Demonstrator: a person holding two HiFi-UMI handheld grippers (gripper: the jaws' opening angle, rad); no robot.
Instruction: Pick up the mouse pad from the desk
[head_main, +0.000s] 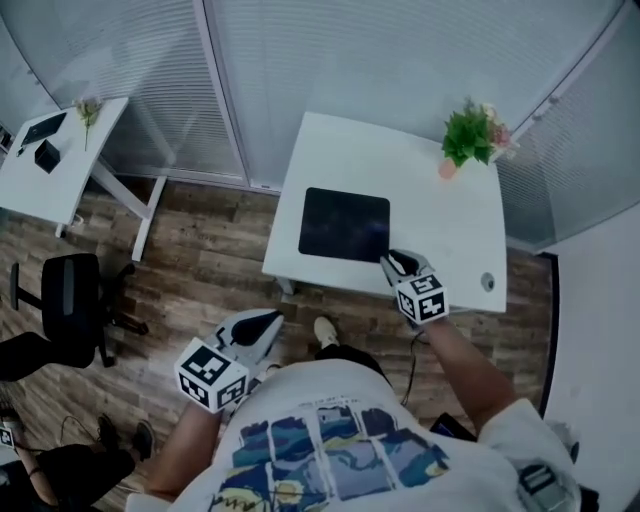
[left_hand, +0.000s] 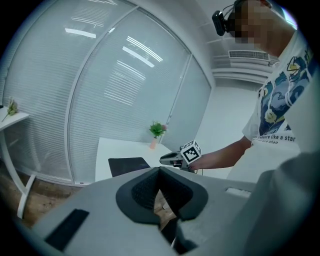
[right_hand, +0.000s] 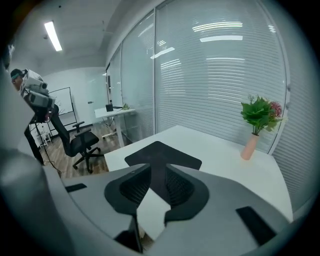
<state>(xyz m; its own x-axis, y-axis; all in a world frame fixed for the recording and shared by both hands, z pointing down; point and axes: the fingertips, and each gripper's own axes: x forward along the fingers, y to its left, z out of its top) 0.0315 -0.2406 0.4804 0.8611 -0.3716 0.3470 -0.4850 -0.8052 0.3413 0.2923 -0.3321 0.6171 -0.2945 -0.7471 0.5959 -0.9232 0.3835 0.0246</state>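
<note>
Held the right claw, jaws slightly apart and empty, just beside the lower-right corner of the mouse pad lying flat mid-frame on the bench, far nearer than the closed, empty left claw lower left.

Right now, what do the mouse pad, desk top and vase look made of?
The mouse pad looks thin and matte black: likely fabric-faced rubber. The desk top is smooth, uniform white, probably laminate. The vase is plain pink, perhaps ceramic; too small to tell.
</note>
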